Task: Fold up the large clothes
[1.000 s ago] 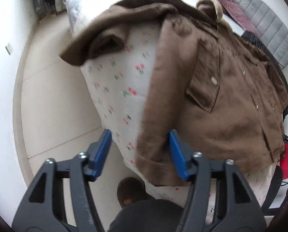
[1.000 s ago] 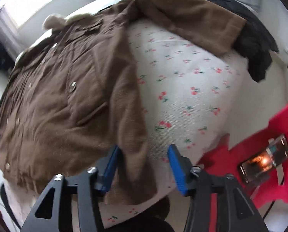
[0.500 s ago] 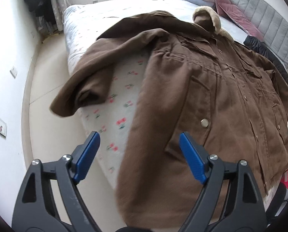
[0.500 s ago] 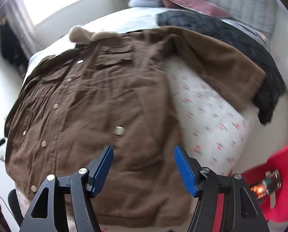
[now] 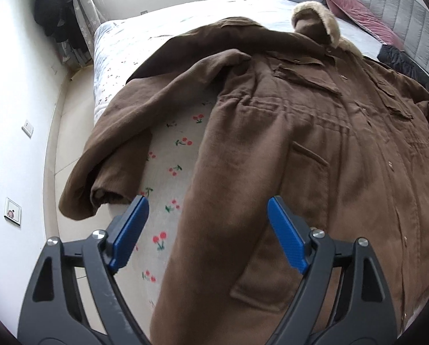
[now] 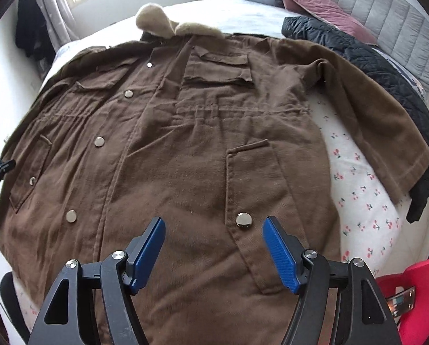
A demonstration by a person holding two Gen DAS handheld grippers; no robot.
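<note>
Above the brown coat [image 6: 185,149], both tongs tilted downward, left tongs [image 5: 204,230] wide open, right tongs [image 6: 214,250] opening, empty.

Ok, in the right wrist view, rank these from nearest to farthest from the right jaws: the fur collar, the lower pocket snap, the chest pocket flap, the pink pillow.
1. Lower pocket snap: just ahead of the right gripper, slightly right.
2. Chest pocket flap: up the coat, centre.
3. Fur collar: top of the coat, left of centre.
4. Pink pillow: at the headboard, far right.
</note>
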